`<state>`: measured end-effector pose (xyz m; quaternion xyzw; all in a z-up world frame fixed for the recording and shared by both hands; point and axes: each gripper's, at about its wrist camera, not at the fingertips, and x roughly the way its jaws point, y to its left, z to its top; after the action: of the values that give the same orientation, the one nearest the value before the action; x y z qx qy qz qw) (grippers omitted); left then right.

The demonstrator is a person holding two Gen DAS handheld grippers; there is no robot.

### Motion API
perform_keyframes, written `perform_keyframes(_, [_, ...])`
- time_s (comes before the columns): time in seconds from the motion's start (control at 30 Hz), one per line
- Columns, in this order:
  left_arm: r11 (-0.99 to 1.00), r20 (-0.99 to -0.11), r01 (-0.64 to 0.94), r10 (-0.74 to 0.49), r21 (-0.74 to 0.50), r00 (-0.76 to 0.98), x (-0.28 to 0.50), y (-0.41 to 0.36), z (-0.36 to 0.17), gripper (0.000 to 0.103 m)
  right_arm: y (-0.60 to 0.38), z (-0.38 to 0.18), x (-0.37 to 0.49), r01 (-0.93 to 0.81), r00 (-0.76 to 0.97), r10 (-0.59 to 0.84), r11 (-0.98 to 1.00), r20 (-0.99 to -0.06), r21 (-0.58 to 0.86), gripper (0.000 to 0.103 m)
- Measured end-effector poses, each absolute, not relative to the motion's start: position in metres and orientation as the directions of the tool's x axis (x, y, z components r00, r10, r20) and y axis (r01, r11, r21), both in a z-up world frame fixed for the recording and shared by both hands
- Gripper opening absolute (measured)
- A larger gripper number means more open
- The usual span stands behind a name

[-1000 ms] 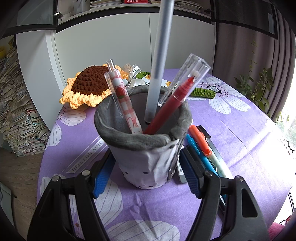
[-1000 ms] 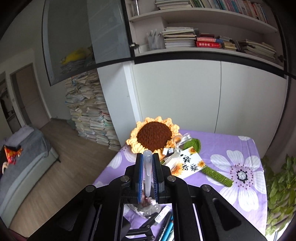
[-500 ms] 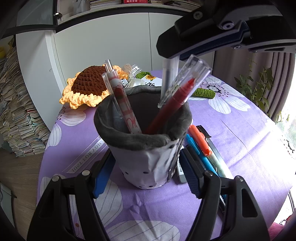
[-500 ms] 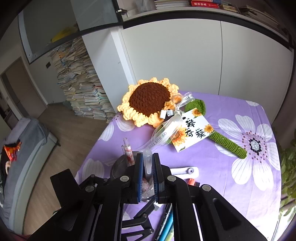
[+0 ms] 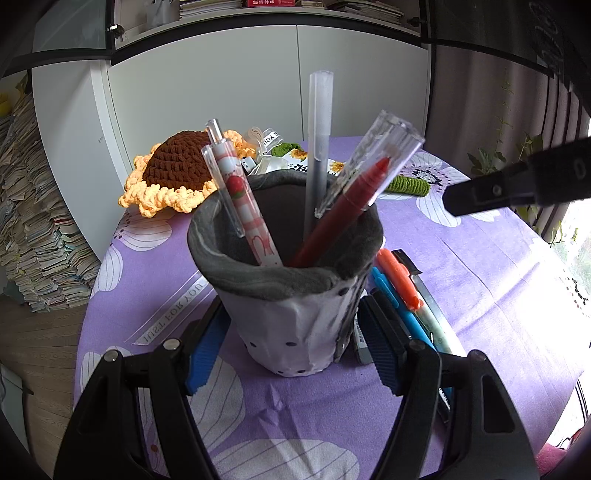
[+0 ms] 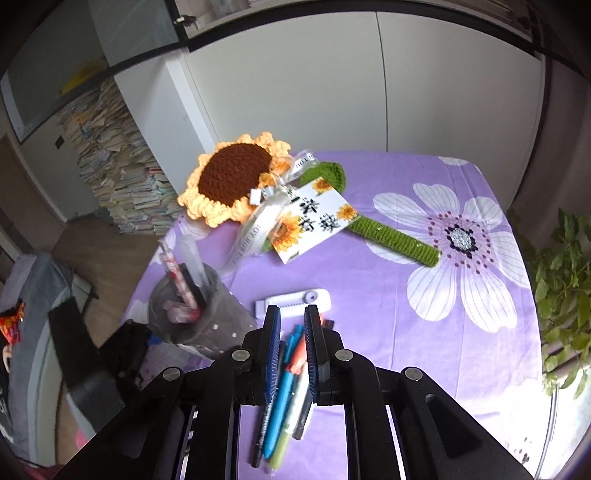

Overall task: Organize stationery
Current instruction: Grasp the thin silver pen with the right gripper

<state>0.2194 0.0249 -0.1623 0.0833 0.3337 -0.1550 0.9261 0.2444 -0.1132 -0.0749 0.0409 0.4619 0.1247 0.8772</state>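
Three pens already stand in the grey felt pen cup (image 5: 295, 295) between your wide left gripper (image 5: 295, 343) jaws; your right gripper (image 6: 291, 350), narrow and empty, hovers above the loose pens (image 6: 284, 391).

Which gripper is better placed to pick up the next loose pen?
Right. The right gripper hangs open directly above the loose pens, while the left gripper straddles the pen holder, steadying it.

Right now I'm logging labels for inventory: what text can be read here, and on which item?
"JUST FOR YOU": clear ribbon on the tablecloth.
"FOR YOU": ribbon by the crochet sunflower.
Sunflower card: large Chinese characters, too blurred to read.
Book spines on the shelf: too small.
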Motion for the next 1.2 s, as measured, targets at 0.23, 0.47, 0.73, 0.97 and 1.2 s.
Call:
perform_keyframes(0.23, [0.938, -0.644, 0.343, -0.231, 0.051, 0.729, 0.219, 0.025, -0.162, 0.070, -0.127, -0.141, 0.267, -0.092, 0.394, 0.219, 0.976, -0.893, 0.199, 0.012])
perform_keyframes(0.47, [0.938, -0.644, 0.343, -0.231, 0.051, 0.729, 0.219, 0.025, -0.162, 0.070, -0.124, -0.150, 0.273, -0.092, 0.383, 0.212, 0.977, -0.899, 0.191, 0.012])
perform_keyframes(0.73, [0.938, -0.645, 0.343, -0.231, 0.052, 0.728, 0.219, 0.024, -0.162, 0.070, -0.114, -0.151, 0.275, -0.114, 0.402, 0.171, 0.984, -0.899, 0.136, 0.012])
perform_keyframes(0.97, [0.938, -0.644, 0.343, -0.231, 0.053, 0.729, 0.219, 0.024, -0.162, 0.070, -0.126, -0.155, 0.271, -0.062, 0.376, 0.042, 0.998, -0.926, 0.020, 0.012])
perform_keyframes(1.2, [0.938, -0.645, 0.343, -0.230, 0.054, 0.729, 0.219, 0.024, -0.162, 0.070, -0.151, -0.146, 0.272, -0.004, 0.382, 0.191, 0.979, -0.904, 0.205, 0.012])
